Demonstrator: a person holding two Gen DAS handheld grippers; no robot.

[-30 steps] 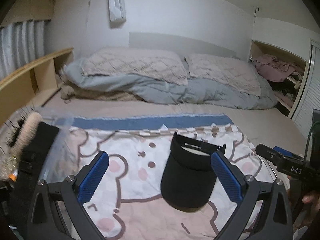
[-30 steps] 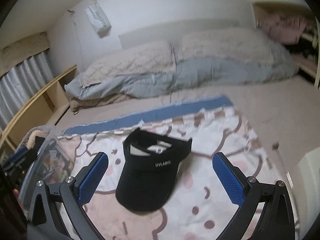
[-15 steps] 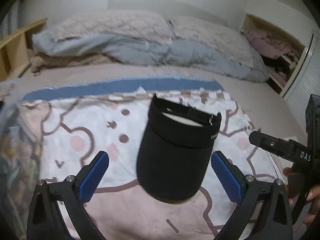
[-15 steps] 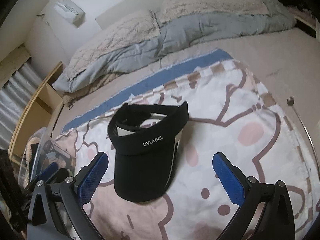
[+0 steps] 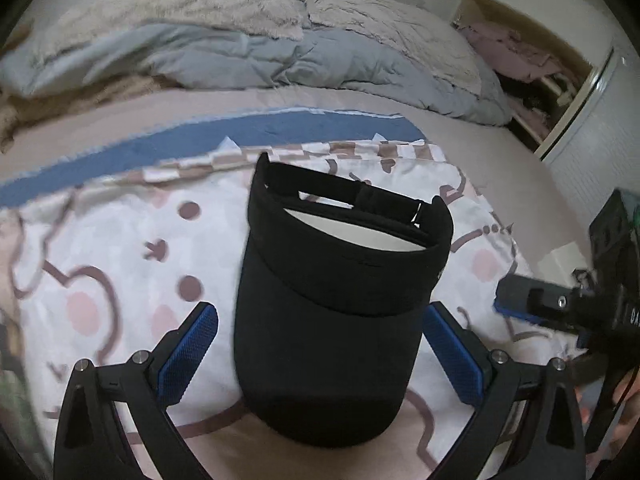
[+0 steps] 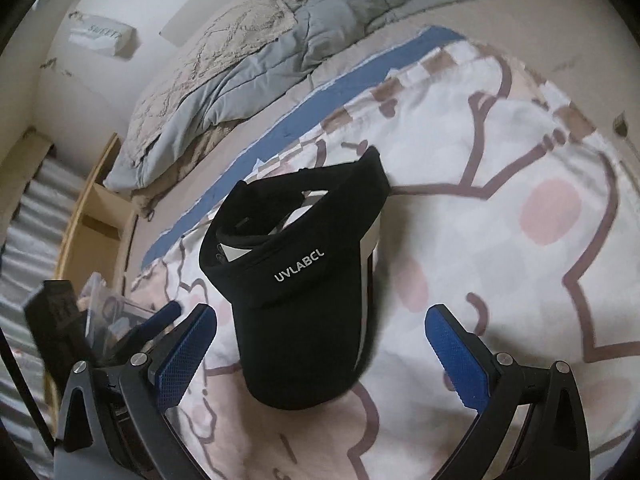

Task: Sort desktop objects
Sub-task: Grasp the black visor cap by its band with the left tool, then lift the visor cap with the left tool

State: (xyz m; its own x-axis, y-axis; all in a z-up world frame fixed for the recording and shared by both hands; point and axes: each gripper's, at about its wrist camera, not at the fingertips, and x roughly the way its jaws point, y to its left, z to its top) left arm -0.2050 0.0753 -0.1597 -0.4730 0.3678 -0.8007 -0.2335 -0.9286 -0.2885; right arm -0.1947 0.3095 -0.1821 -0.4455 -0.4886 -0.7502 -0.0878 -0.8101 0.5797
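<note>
The black visor (image 5: pixel 332 312) lay flat on the patterned blanket (image 5: pixel 120 264) spread over the bed (image 5: pixel 480 140), brim toward the cameras and strap band away from them. White lettering reading "UVLABCL" was legible on the front band in the right wrist view (image 6: pixel 300 266).

The left gripper (image 5: pixel 320 352) stood with its fingers (image 5: pixel 188 354) spread wide, one blue pad to each side of the brim. The brim lay between the fingers, near both pads; whether either pad touched the fabric could not be determined. Nothing was held.

The right gripper (image 6: pixel 320 356) was likewise wide open and empty. The visor's brim lay between its fingers (image 6: pixel 456 354), closer to the left pad than to the right, with bare blanket between the brim and the right pad. No contact was evident.

In the left wrist view, the right gripper (image 5: pixel 532 306) appeared outside the right finger, blurred, over the blanket's edge. In the right wrist view, the left gripper's blue fingertip (image 6: pixel 164 316) showed just beyond the left finger.

Ahead of the fingers, past the visor, a blue strip (image 5: pixel 224 140) bordered the blanket. Farther on lay a grey quilt (image 5: pixel 280 60) and two pale pillows (image 5: pixel 192 8) at the head of the bed.

Left of the right gripper's fingers stood a clear container (image 6: pixel 108 308) with indistinct contents.
</note>
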